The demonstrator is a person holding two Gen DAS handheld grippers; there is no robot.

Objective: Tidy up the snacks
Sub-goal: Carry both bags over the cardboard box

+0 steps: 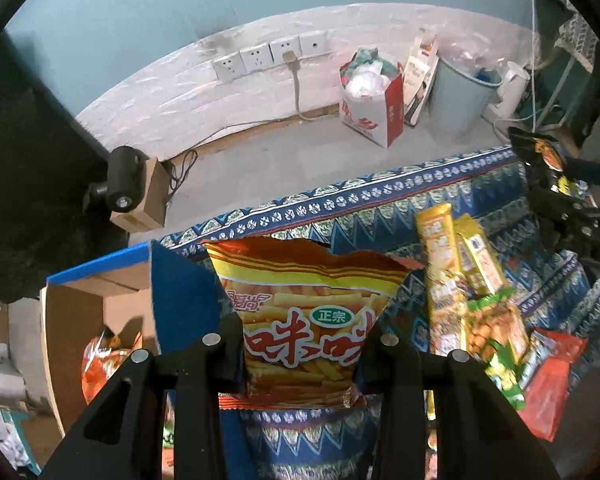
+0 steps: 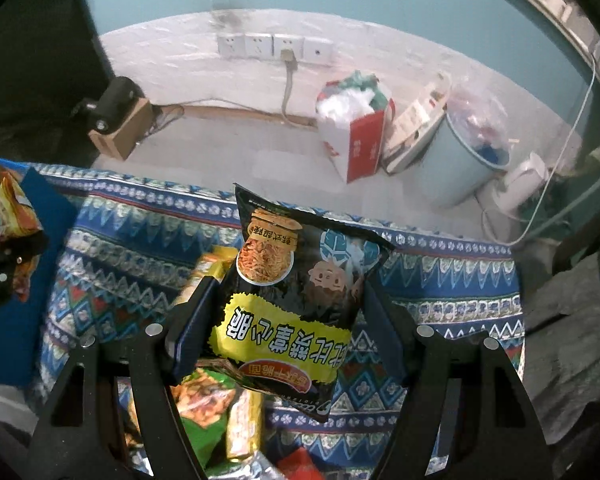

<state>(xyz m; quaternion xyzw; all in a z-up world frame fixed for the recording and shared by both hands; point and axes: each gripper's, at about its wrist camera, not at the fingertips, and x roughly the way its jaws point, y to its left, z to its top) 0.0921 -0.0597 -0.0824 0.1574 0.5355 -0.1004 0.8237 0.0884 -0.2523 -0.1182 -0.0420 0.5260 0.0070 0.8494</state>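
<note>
Above patterned cloth (image 2: 140, 248), right hand-held gripper (image 2: 284, 320) clamps black packet (image 2: 300, 280).

Both grippers (image 1: 300, 344) (image 2: 284, 312) clamped, angled downward

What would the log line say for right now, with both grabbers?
left gripper: shut on orange snack bag | right gripper: shut on black snack bag | cardboard box: one snack inside

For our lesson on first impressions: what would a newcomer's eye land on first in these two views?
Two snack bags lifted off the table: the orange snack bag fills the left gripper, and the black noodle-snack bag sits in the right gripper. Beneath them spreads the blue patterned tablecloth, with a pile of snack packets on it.
</note>
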